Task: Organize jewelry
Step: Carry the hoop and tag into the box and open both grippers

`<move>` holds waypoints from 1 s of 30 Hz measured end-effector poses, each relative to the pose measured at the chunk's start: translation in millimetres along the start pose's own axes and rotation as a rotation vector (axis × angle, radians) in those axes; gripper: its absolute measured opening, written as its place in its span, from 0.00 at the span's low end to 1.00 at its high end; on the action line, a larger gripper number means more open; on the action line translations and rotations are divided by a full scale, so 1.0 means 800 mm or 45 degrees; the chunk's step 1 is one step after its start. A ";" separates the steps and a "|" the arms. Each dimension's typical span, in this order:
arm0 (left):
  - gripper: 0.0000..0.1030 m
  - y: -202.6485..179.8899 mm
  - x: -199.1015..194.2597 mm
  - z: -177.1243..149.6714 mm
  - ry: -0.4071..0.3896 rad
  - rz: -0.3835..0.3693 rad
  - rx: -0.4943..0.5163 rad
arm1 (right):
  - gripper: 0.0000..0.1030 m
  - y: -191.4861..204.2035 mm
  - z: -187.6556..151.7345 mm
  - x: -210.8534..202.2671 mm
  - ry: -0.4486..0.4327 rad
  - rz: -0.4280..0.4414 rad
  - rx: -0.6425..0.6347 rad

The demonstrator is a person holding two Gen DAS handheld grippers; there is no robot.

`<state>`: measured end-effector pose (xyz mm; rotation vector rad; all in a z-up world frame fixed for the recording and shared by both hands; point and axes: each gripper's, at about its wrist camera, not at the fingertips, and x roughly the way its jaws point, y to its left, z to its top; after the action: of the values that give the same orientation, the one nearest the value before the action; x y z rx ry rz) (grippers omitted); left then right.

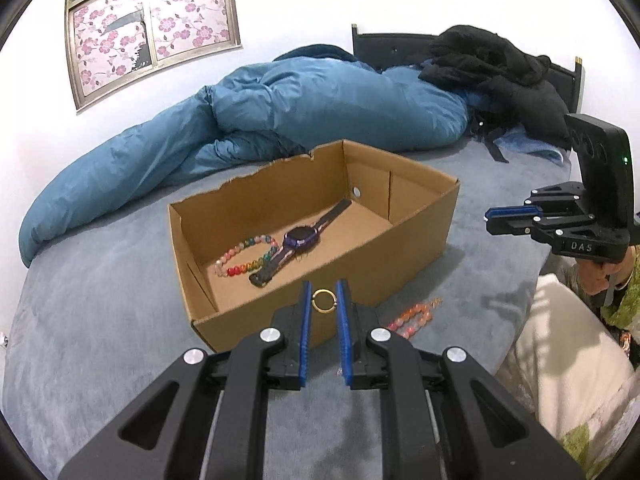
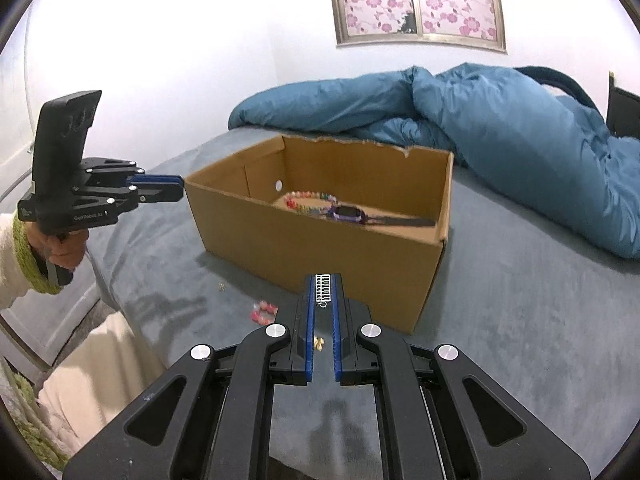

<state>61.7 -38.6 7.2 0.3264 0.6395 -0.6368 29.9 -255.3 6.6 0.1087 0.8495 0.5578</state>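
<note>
1. Your left claw (image 1: 324, 298) gripped a small gold ring (image 1: 324, 301) between its blue pads, held just in front of the near wall of the open brown cardboard box (image 1: 404, 252) on the grey bed (image 1: 100, 320).
2. Your right claw (image 2: 323, 292) was clamped on a small silver, ladder-patterned piece of jewelry (image 2: 323, 289) at its fingertips, in front of the box's near corner.
3. The left wrist view looked down into the box: a bracelet of multicoloured beads (image 1: 244, 258) lay on its floor, touching a purple wristwatch with a dark strap (image 1: 300, 240) that ran diagonally toward the far corner.
4. The right wrist view saw the same two pieces only over the box's near wall, the watch face and part of the beads showing.
5. Only the left view showed the black clothes (image 1: 500, 68) heaped at the dark headboard; both showed the rumpled blue quilt (image 1: 280, 108) behind the box and the window with pink floral covering (image 1: 152, 28).
6. A pink and orange beaded bracelet (image 1: 410, 318) lay on the bed outside the box, with a tiny gold piece (image 1: 436, 301) just beside it.
7. The right view alone showed small gold pieces (image 2: 319, 343) on the bed between its own pads.
8. Each view caught the other claw from the side, held up in a hand (image 2: 60, 246) with a green-cuffed cream sleeve (image 2: 16, 264).
</note>
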 end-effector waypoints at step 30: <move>0.12 0.046 0.101 0.073 0.033 0.107 -0.129 | 0.07 -0.019 0.088 0.097 0.020 -0.037 0.075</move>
<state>161.8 -74.0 3.6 0.2658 0.6768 -0.5184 129.3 -220.0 -4.6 0.1459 0.8821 0.5069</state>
